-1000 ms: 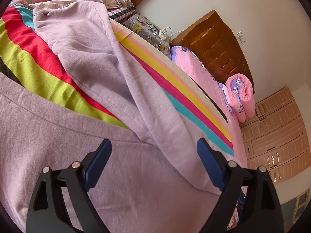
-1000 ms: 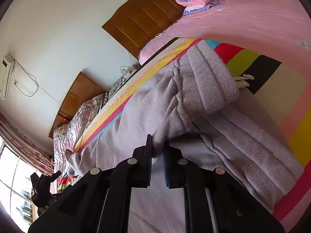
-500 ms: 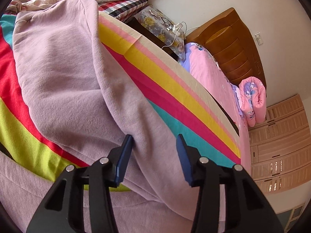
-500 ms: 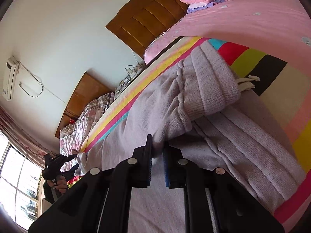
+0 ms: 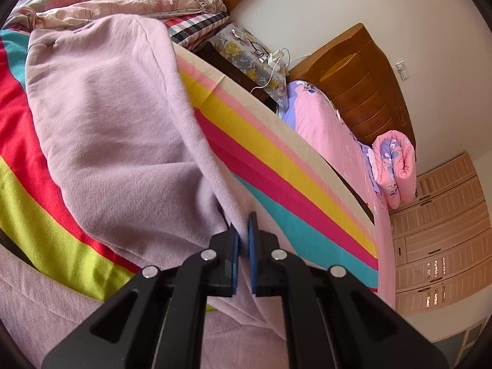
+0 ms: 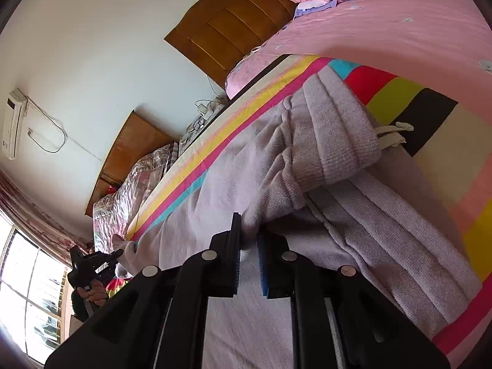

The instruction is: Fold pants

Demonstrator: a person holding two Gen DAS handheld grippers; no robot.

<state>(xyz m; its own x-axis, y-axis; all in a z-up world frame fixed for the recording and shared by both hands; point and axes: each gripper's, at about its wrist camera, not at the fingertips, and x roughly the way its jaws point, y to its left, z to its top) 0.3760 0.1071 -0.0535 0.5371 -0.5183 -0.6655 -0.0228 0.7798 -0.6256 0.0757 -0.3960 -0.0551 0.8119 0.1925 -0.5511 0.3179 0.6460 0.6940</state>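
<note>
We note left gripper (image 5: 243, 233) pinching the pants (image 5: 117, 141) leg's edge, right gripper (image 6: 248, 246) clamped on fabric by the waistband, long axis running ahead between both.

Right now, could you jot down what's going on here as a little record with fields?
garment: lilac pants spread across a striped blanket
left gripper: jaws have just been closing, now pinching the pants' edge
right gripper: shut on pants fabric near the ribbed waistband
drawstring: white, poking out at the waistband
fold: not yet finished
background: pink bed, wooden headboard
</note>
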